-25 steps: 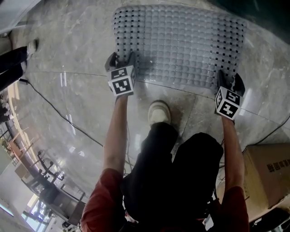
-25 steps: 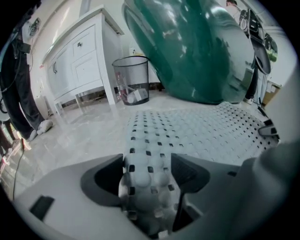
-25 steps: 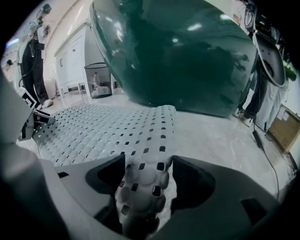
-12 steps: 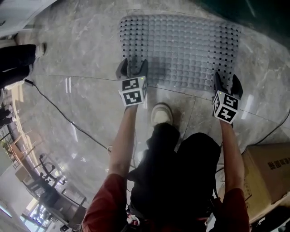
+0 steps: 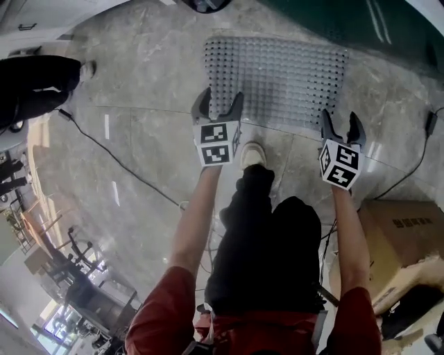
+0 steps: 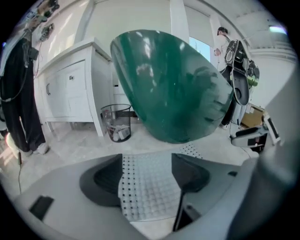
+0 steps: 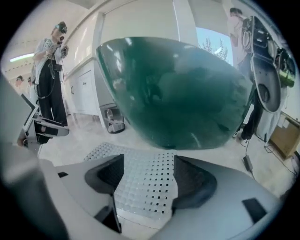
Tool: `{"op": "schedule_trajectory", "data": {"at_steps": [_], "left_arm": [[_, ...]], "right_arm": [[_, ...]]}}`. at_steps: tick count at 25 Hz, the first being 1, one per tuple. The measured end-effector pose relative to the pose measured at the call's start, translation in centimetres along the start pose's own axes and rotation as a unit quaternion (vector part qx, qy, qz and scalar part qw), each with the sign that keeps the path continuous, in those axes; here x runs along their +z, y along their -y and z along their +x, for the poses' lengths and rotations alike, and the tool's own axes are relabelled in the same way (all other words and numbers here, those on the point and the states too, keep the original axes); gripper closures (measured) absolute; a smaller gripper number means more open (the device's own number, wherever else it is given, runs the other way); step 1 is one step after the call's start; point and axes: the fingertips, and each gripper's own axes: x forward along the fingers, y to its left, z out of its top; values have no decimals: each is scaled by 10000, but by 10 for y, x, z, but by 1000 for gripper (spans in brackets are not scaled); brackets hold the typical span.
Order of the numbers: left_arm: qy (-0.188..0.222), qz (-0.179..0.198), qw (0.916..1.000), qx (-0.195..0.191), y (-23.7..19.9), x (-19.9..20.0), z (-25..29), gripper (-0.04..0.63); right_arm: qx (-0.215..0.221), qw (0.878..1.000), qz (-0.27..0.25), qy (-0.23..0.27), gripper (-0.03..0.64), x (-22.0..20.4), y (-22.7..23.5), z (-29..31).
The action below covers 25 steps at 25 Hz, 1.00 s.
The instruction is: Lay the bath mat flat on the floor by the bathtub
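Both tools have drawn back from the bath mat (image 5: 277, 76), which lies flat on the floor (image 5: 139, 139) just beside the bathtub (image 5: 347, 17). The left tool (image 5: 218, 102) and right tool (image 5: 341, 121) hang open and empty over its near edge. It looks light, floppy rubber, best taken at the near corners.

Bare marble floor (image 5: 139, 83) lies open at centre left of the head view, crossed by a cable (image 5: 118, 163). The green bathtub (image 5: 402, 35) walls off the top edge, and a cardboard box (image 5: 406, 236) crowds the lower right.
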Motion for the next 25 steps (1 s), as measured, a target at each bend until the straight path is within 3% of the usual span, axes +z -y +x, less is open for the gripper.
{"op": "schedule_trajectory", "data": {"at_steps": [10,16,20,23,25], "left_arm": [[558,-14,9982,-208,55,186,-157,288],[865,-88,9955,-366,84,275,-247,288],[1142,66,9925,-434,106,338,-305,288],[1325,111,9899,-492,125,364,-347,288],[1492,136,9873,-521,135,383,-374,288]], "right_arm": [[118,9979,88,632,295,182,8,-172],[113,9951,229,959,295,271,10,-260],[145,9905,-120,1366,293,339,4,-320],[127,9834,-552,1726,293,374,-3,-374],[160,9786,-538,1978,293,399,-5,-405]]}}
